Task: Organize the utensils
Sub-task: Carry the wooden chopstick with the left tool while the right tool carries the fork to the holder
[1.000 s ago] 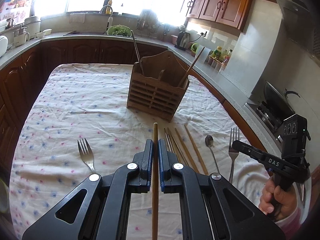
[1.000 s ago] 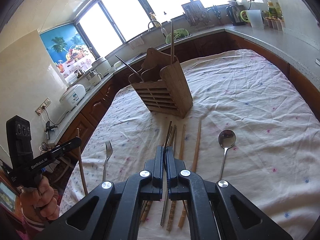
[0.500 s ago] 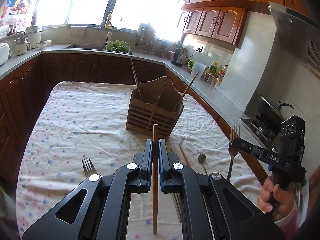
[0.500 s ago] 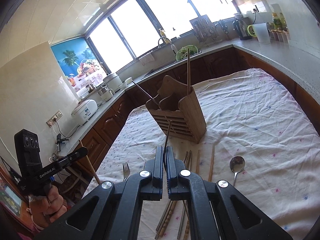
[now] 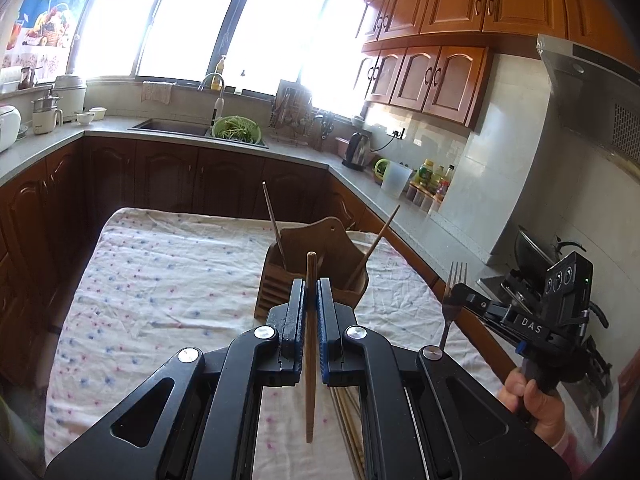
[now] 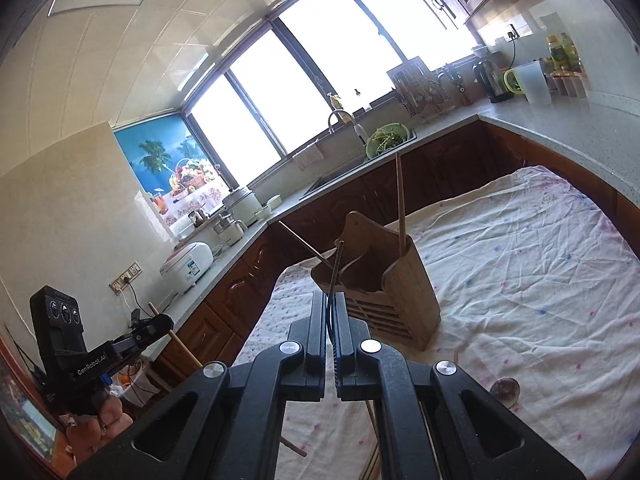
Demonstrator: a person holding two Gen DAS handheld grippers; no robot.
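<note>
A kitchen table covered by a white cloth (image 5: 168, 280) dotted with small flowers fills the middle of both wrist views. Dark wooden cabinets and a grey counter wrap around its far and right sides, with a narrow gap between the table's edges and the cabinet fronts.

The left gripper (image 5: 311, 312) is clenched on a wooden chopstick (image 5: 310, 344), held upright between its blue pads, the top end poking above the fingers and the lower end hanging free over the cloth. Just beyond it stands a slatted wooden utensil holder (image 5: 316, 272), near the middle of the table towards the far end. Two chopsticks already lean out of the holder, one tilted left (image 5: 274, 224), one tilted right (image 5: 378, 240).

The right gripper (image 6: 330, 320) is clamped on the thin handle of a metal fork (image 5: 454, 296), which shows upright at the right of the left view, tines up, beside the table's right edge. A hand (image 5: 536, 400) grips that tool's handle.

More chopsticks (image 5: 352, 424) lie on the near cloth, and a spoon (image 6: 505, 390) rests to the right. The cloth left of the holder lies bare and open, as does the wide stretch to its right.
</note>
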